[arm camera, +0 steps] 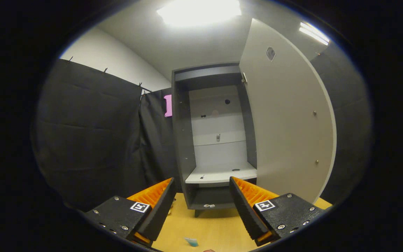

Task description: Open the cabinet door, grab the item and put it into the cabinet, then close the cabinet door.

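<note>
Below the fingers, close under the gripper [201, 199] and nearer than the fingertips, lay a small light blue item [191, 241] on the yellow table [219, 227]. This was the relation that mattered most, in my judgement: the item was not ahead of the tool but beneath and slightly behind the tips, a little toward the left finger, so the gripper would need to tilt down or draw back before it could take it. The fingers stood wide apart and held nothing; the space between them was free. Only a small part of the item could be seen, with a pale band on one end, and I could not tell its full shape or its long axis with certainty; the visible piece seemed to run slantwise across the gap. Beyond the fingers, straight ahead, stood the grey cabinet [213, 136] on the table, and its door [285, 119] was already swung open to the right side, with its inner face turned to the camera. Inside, a pale shelf [222, 174] was bare except for small marks. The opening step looked done, and the grabbing step seemed to be the one in hand.
</note>
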`<state>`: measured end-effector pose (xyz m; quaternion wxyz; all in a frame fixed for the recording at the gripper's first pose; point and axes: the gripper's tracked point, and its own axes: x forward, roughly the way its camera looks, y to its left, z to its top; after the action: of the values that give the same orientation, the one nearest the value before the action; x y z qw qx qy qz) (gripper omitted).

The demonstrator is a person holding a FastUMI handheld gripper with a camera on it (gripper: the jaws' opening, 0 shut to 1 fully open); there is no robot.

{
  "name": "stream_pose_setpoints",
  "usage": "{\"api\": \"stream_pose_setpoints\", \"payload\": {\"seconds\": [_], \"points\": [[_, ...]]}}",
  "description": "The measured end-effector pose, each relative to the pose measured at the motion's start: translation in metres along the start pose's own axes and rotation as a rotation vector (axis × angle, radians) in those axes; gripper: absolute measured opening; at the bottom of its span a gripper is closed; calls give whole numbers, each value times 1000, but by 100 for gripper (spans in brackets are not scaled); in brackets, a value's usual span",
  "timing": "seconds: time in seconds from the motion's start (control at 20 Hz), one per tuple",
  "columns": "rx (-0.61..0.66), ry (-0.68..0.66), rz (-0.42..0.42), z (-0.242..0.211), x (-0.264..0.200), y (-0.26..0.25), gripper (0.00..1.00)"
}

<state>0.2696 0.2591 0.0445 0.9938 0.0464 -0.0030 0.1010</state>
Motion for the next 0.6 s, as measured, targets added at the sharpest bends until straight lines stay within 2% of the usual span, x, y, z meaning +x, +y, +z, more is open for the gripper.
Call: {"api": "stream_pose_setpoints", "payload": {"seconds": [0.6], "points": [[32,191,7,-163,34,33,93]]}}
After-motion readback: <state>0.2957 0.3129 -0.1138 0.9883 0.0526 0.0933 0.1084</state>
